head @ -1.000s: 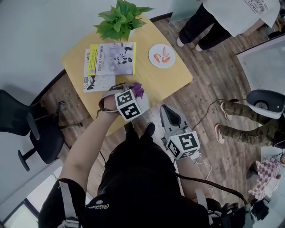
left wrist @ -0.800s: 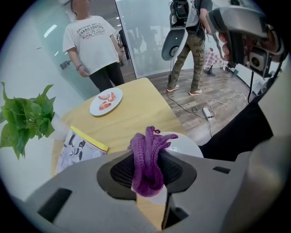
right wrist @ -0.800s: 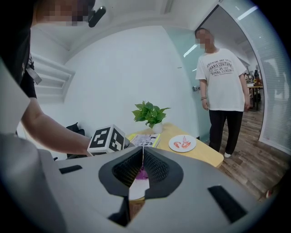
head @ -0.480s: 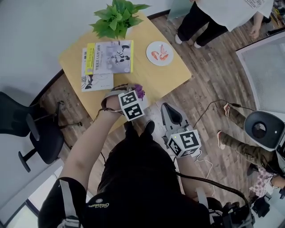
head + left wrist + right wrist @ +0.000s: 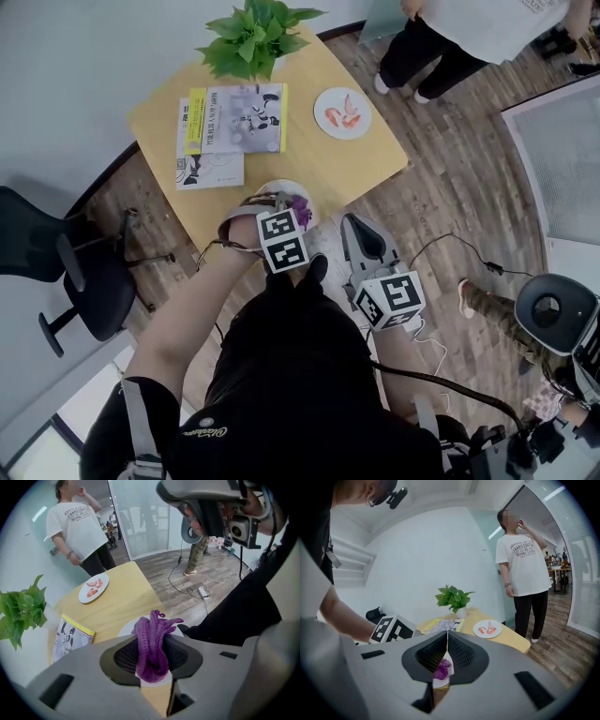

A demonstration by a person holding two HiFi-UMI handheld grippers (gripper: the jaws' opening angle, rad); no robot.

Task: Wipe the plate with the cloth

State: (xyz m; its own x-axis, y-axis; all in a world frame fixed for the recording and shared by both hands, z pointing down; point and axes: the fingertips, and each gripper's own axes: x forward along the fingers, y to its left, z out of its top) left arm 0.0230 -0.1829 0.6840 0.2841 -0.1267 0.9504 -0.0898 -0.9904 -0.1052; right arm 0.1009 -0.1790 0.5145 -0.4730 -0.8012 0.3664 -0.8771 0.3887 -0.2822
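Two books (image 5: 234, 120) lie at the far left of the yellow worktop (image 5: 309, 159), and near its front edge the left hand-held gripper (image 5: 152, 656) is clamped on a bunched purple cloth (image 5: 154, 634) right over a white plate (image 5: 277, 187); whether cloth and plate touch cannot be told. To the right, the right hand-held gripper (image 5: 446, 639) has its jaws pressed together on nothing, just off the worktop's edge above the wood floor (image 5: 450, 187).
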